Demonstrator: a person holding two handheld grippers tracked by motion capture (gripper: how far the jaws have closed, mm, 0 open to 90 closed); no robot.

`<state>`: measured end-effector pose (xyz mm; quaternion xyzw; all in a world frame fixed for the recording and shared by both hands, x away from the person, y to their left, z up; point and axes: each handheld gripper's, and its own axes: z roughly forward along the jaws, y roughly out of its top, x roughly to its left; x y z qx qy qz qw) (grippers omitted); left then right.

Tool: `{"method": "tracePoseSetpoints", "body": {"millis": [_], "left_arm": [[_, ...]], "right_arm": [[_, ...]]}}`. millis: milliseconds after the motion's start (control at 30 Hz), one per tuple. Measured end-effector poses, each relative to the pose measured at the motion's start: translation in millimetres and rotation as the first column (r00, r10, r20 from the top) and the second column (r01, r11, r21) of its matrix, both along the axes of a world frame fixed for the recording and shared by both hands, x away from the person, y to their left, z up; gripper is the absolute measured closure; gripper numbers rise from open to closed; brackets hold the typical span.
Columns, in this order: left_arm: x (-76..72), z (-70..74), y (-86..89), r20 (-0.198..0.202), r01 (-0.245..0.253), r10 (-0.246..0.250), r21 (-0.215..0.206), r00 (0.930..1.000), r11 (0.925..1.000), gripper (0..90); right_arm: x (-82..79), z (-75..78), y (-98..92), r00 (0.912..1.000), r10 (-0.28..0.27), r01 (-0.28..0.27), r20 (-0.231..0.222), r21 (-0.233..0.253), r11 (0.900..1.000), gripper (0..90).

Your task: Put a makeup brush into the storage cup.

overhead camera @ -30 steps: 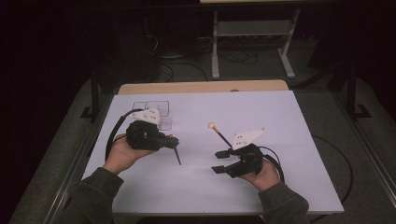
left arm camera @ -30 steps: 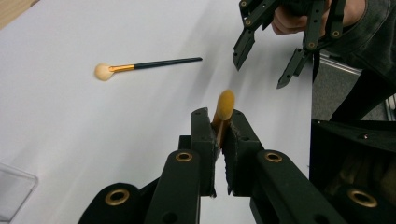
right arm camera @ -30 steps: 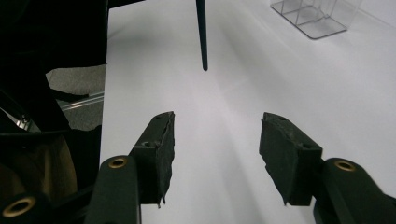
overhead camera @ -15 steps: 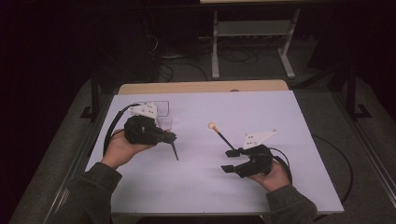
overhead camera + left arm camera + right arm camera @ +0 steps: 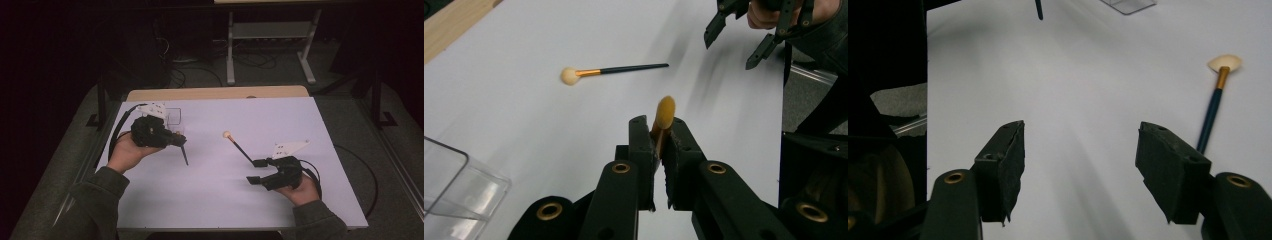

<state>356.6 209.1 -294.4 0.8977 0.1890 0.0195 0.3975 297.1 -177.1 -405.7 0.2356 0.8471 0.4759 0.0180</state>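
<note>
My left gripper (image 5: 176, 139) is at the left of the white table (image 5: 300, 120), shut on a thin brush (image 5: 184, 155) whose dark handle slants down toward the table. In the left gripper view its orange-yellow tip (image 5: 665, 111) sticks up between the shut jaws of the left gripper (image 5: 659, 131). A second brush (image 5: 241, 148) with a pale round tip and dark handle lies flat at mid table. My right gripper (image 5: 256, 171) stands open just past that handle's near end. The right gripper (image 5: 1082, 167) has nothing between its jaws, and the lying brush (image 5: 1212, 112) is to their right.
A clear plastic box (image 5: 172, 117) stands at the back left, just behind the left gripper, with its corner (image 5: 454, 190) close to the jaws. A wooden strip (image 5: 215, 93) runs along the far table edge. Dark floor, cables and a metal stand lie beyond.
The left gripper has moved slightly away from the person with its brush. The right gripper has drifted a little to the right and stayed open. The lying brush has not moved.
</note>
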Motion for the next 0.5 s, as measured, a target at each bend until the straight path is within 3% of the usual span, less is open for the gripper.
{"method": "tracePoseSetpoints", "body": {"millis": [500], "left_arm": [[16.7,6.0,9.9,-0.002,-0.034,0.034,0.008,0.9994,0.9994,83.5]], "right_arm": [[-2.9,-4.6,-13.5,0.9988,-0.049,0.049,0.007,0.002,0.999,30.0]]}}
